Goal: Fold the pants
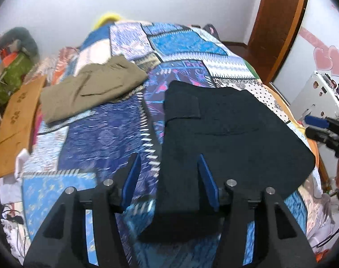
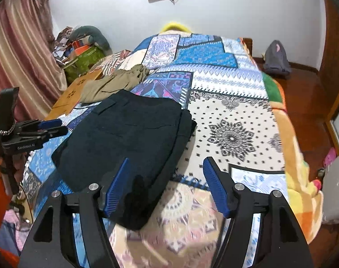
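Observation:
Black pants (image 1: 225, 138) lie folded into a thick rectangle on the patterned bedspread (image 1: 98, 138); they also show in the right wrist view (image 2: 124, 138). My left gripper (image 1: 168, 163) is open and empty, above the pants' near left edge. My right gripper (image 2: 166, 166) is open and empty, above the pants' near right corner. The right gripper shows at the right edge of the left wrist view (image 1: 326, 127). The left gripper shows at the left of the right wrist view (image 2: 51, 127).
Folded olive-khaki pants (image 1: 91, 91) lie further back on the left of the bed. A brown cardboard sheet (image 1: 17, 122) lies at the bed's left edge. Bags and clutter (image 2: 84, 53) stand by the curtain. A dark bag (image 2: 276, 60) sits on the wooden floor at the right.

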Available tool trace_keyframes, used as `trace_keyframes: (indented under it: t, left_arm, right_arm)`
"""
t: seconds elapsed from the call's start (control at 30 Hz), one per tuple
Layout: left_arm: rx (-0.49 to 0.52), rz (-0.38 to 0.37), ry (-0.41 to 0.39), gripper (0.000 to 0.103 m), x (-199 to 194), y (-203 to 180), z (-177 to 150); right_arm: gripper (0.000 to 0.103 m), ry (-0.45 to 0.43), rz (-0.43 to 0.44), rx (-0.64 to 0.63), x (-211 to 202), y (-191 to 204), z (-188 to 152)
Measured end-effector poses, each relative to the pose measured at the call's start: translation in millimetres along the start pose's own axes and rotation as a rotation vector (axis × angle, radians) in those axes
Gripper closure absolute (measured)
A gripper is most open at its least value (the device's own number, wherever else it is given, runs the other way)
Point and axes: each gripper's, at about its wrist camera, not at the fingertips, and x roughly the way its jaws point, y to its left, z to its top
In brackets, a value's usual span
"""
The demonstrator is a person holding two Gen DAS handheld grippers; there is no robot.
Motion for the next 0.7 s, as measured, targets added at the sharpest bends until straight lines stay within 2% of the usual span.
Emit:
trace_keyframes:
  t: [0.1,0.2,0.3,0.5,0.7]
  left_arm:
    - [-0.026,-0.049,0.052,0.049,22,0,8]
    - [-0.092,-0.133,0.117,0.048,43,6,11]
    - [-0.126,-0.178,0.151,0.04,55,11,13]
    - [-0.16,-0.246,0.219,0.029,73,18,21]
    - [-0.147,-0.289,0.24,0.027,84,13,38]
  right_arm:
    - [0.038,0.057,0.026,0.042,22,-5,0]
    - [0.038,0.094,0.079,0.101,39,-17,-1]
    - [0.038,0.115,0.123,0.132,48,-23,0]
    - [0.025,0.165,0.197,0.154,67,-28,5]
    - [0.022,0.187,0.26,0.14,78,-27,15]
